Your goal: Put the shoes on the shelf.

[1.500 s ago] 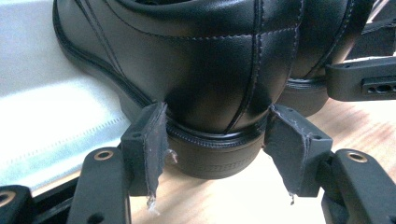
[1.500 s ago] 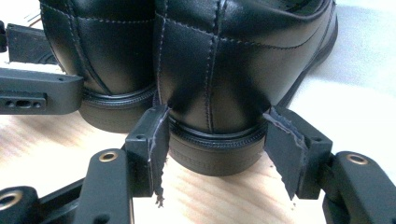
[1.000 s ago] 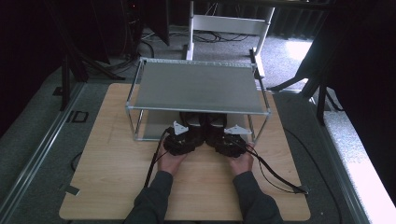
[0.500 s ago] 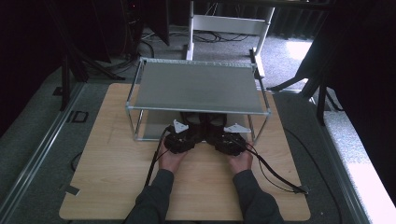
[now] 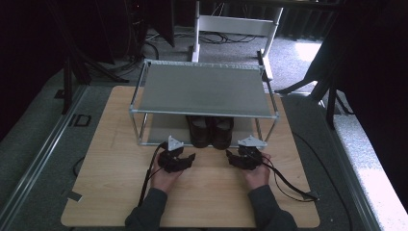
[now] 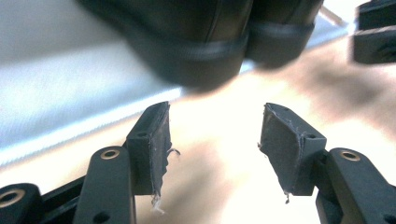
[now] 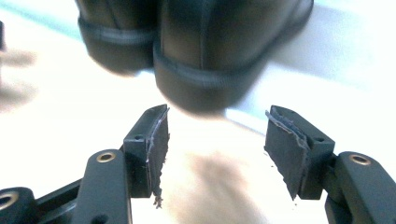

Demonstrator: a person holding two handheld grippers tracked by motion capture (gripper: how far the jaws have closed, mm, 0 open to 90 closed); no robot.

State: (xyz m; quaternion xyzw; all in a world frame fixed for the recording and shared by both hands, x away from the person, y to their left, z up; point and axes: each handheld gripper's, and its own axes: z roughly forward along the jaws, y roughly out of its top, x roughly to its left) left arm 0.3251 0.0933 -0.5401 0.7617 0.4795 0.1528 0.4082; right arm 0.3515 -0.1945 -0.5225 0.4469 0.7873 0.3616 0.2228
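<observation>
On the wooden counter (image 5: 120, 192), before a pair of dark shoes (image 5: 210, 132) under a wire shelf (image 5: 204, 89), the left gripper (image 6: 215, 133) and right gripper (image 7: 217, 135) are held with jaws spread wide, empty.

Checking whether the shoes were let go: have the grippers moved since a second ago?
Yes. Both grippers, left and right, have pulled back from the rack toward the person; the shoes stay on its lower shelf.

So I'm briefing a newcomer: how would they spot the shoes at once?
Find the metal two-tier rack on the wooden table. On its lower shelf, front centre, stands a pair of black shoes, side by side, heels toward the person. They are the only items on the rack, just beyond each open hand-held gripper.
</observation>
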